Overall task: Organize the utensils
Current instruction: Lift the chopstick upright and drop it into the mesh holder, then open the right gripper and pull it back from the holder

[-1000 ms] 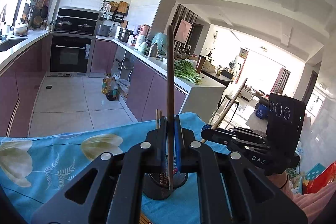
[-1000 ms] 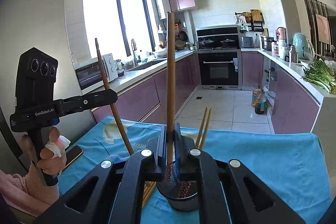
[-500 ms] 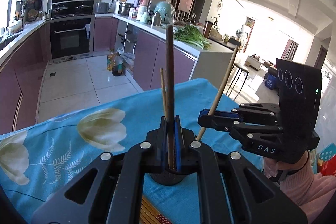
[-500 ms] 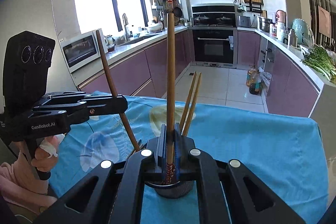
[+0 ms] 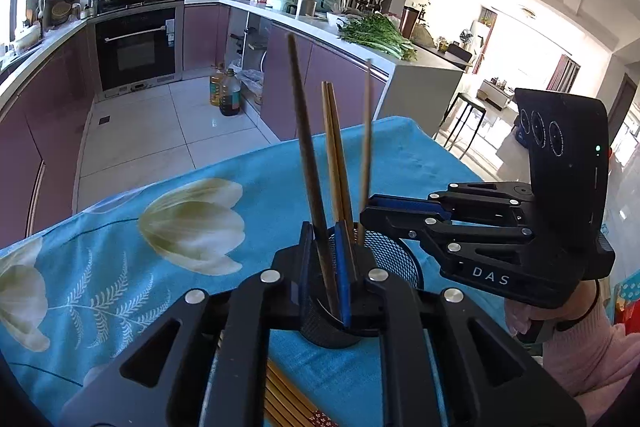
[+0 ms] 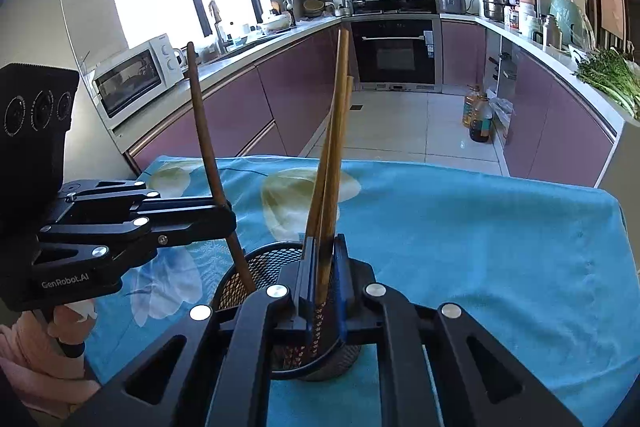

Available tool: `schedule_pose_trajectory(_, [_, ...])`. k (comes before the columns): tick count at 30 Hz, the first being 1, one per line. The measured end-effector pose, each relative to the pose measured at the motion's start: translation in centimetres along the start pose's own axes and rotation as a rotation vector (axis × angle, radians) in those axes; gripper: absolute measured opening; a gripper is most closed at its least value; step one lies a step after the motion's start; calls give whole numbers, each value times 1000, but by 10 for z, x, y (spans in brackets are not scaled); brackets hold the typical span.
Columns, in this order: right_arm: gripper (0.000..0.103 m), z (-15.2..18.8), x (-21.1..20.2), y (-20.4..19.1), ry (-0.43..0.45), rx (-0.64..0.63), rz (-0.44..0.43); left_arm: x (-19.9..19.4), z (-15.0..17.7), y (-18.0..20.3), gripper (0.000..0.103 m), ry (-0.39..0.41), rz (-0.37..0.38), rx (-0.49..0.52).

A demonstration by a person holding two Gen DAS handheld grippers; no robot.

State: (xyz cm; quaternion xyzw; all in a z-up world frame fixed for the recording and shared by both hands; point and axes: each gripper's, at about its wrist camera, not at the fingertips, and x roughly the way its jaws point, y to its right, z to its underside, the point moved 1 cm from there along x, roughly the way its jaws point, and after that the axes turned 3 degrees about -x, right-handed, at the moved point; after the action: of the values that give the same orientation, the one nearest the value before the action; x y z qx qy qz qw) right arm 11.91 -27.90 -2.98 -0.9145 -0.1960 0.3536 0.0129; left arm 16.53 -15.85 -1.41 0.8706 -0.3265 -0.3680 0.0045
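Your left gripper (image 5: 324, 241) has just been opening. The dark chopstick (image 5: 306, 147) stands between its jaws, but with a sliver of space on either side, so the pads no longer appear to press it. Half a second ago that stick ran straight up the line of the fingers; it now leans away to the left, which reads as a release. Your right gripper (image 6: 322, 255) is closed to a narrow slot around the light chopstick (image 6: 341, 59), whose patterned lower end runs down between the fingers into the holder. This stick has also tipped off the upright it showed a moment ago, and it looks streaked in the left wrist view, so the grip may be slackening. Both sticks have their lower ends inside the black mesh holder (image 5: 394, 259), which sits directly beneath both sets of fingers. A second ago both grippers sat higher over it. A pair of pale chopsticks (image 5: 334, 131) already leans in the holder between your two sticks. More chopsticks (image 5: 284, 399) lie flat on the blue flowered tablecloth (image 5: 260, 167) near the bottom edge. In all likelihood this delivery is all but complete and that loose bundle comes next.
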Motion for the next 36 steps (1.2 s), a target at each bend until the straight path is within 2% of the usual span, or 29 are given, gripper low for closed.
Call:
schedule_pose_trajectory(3, [11, 0, 2, 4, 10, 21, 4, 0, 2, -4, 20, 8, -7, -15])
schedule_pose_trajectory(5, [18, -1, 0, 6, 22, 22, 3, -5, 5, -7, 23, 20, -12, -23])
schedule_pose_trajectory(9, [20, -1, -4, 1, 39, 10, 22, -23, 13, -12, 30, 73, -53, -26])
schedule_pose_trajectory(12, [26, 0, -18, -4, 81, -8, 12, -43, 22, -15, 35, 127, -90, -22])
schedule_pose_trajectory(16, [34, 7, -43, -24, 134, -73, -55, -66, 39, -25, 44, 174, -133, -25])
schedule_pose_trajectory(19, [39, 17, -55, -46, 144, -137, -129, -75, 56, -34, 46, 167, -172, -30])
schedule_pose_trajectory(23, [39, 37, -49, -71, 95, -194, -194, -75, 82, -49, 46, 118, -210, -61])
schedule_pose_trajectory(28, [39, 60, -14, -81, -19, -155, -236, -66, 111, -62, 46, 57, -243, -94])
schedule_pose_trajectory(36, [39, 94, 30, -82, -153, -68, -225, -40, 139, -65, 46, -45, -259, -115])
